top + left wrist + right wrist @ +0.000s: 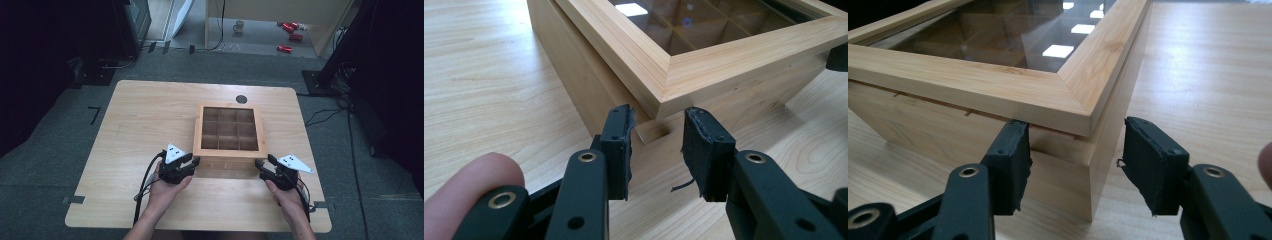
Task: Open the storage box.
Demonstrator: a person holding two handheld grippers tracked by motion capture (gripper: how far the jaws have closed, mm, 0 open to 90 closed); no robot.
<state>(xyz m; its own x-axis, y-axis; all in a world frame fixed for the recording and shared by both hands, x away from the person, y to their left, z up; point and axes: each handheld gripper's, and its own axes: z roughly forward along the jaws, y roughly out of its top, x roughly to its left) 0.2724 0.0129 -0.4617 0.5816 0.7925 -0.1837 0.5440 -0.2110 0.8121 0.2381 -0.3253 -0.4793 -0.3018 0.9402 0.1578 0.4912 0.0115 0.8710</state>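
My left claw (656,145) straddles wooden box's (229,150) near left corner, not pinching. Right claw (1073,165) same at near right corner.

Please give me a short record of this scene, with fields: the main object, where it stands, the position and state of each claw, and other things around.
object: wooden box with glass lid, nine compartments inside
place: table, right of middle
left claw: at the box's near left corner, jaws astride the corner under the lid, small gap at each pad
right claw: at the near right corner, jaws astride it, one pad touching the front wall, the other apart
lid: down
floor beyond: mug, red items
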